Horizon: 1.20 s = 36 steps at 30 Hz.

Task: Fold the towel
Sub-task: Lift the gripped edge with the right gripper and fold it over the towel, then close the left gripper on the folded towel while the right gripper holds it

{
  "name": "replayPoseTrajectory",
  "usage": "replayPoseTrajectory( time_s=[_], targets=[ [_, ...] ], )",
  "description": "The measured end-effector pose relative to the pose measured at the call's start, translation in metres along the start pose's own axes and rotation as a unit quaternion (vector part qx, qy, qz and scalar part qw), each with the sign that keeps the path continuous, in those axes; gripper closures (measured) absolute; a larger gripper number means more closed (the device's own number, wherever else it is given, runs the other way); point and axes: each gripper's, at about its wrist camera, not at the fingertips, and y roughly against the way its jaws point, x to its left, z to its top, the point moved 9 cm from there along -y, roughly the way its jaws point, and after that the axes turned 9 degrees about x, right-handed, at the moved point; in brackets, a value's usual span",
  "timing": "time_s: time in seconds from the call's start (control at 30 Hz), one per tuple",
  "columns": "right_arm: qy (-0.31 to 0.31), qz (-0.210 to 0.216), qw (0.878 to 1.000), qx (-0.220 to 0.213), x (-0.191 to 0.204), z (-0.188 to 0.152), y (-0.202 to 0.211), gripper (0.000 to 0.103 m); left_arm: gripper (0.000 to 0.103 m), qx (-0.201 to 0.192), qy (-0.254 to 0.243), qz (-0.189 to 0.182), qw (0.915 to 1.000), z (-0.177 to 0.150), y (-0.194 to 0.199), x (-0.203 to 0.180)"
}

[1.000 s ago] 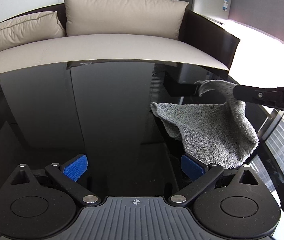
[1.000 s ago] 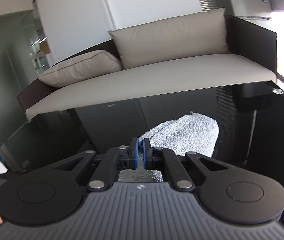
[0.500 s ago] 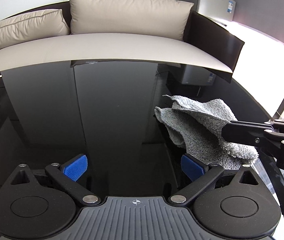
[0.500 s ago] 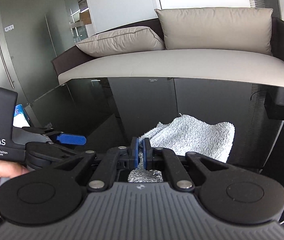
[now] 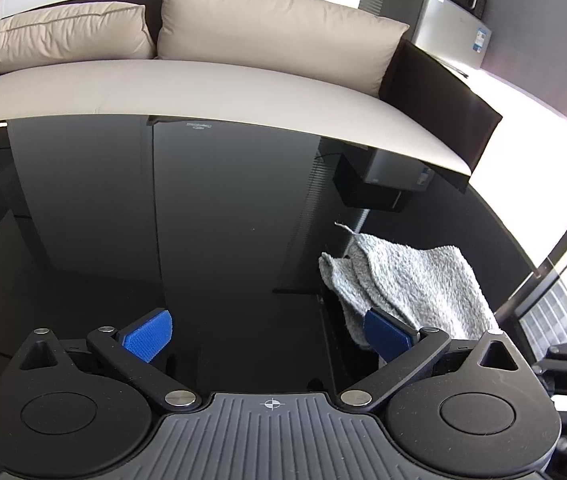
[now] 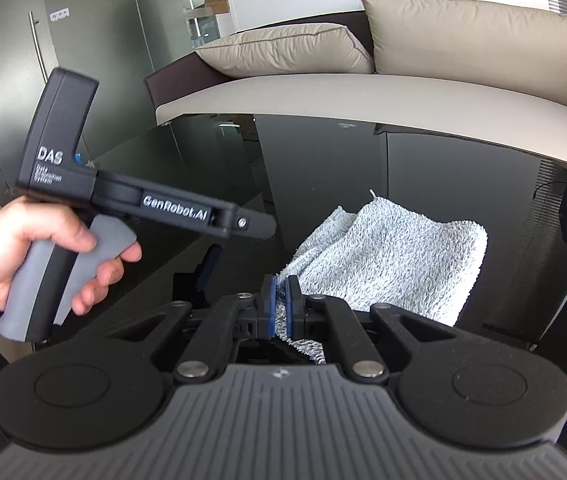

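Observation:
A grey terry towel (image 5: 411,280) lies folded over itself on the black glass table (image 5: 203,240), at the right in the left wrist view. In the right wrist view the towel (image 6: 387,248) lies just ahead of the fingers. My right gripper (image 6: 282,304) is shut on the towel's near edge, with cloth pinched between the blue pads. My left gripper (image 5: 269,334) is open and empty, low over the table, its right pad next to the towel's left edge. The left gripper's body, held in a hand, shows in the right wrist view (image 6: 143,204).
A beige sofa (image 5: 203,88) with two cushions runs along the table's far edge. A dark box (image 5: 375,188) shows through or reflected in the glass beyond the towel. The table's curved right edge (image 5: 531,264) is close to the towel.
The right gripper has lowered the lifted towel corner down and toward me, laying the towel folded on the table. The left gripper has stayed open and shifted slightly.

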Motion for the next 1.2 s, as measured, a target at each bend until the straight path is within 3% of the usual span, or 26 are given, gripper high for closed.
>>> replayPoseTrajectory(
  time_s=[0.17, 0.57, 0.83, 1.0, 1.2],
  targets=[
    [0.032, 0.016, 0.999, 0.003, 0.012, -0.006, 0.0, 0.099, 0.001, 0.009, -0.021, -0.01, 0.9997, 0.007, -0.01, -0.014],
    [0.037, 0.024, 0.999, 0.016, 0.013, -0.015, -0.001, 0.099, 0.002, 0.012, -0.011, -0.019, 0.9997, 0.037, -0.047, -0.025],
    [0.037, 0.031, 0.999, 0.024, 0.013, -0.016, -0.009, 0.099, 0.002, 0.01, -0.035, -0.021, 0.9991, 0.041, -0.063, -0.041],
    [0.036, 0.032, 0.999, 0.023, 0.015, -0.015, -0.011, 0.098, 0.017, 0.013, -0.038, -0.028, 0.9988, 0.042, -0.072, -0.046],
    [0.035, 0.034, 0.998, 0.025, 0.015, -0.016, -0.013, 0.098, 0.019, 0.004, -0.05, -0.035, 0.9981, 0.043, -0.079, -0.053]
  ],
)
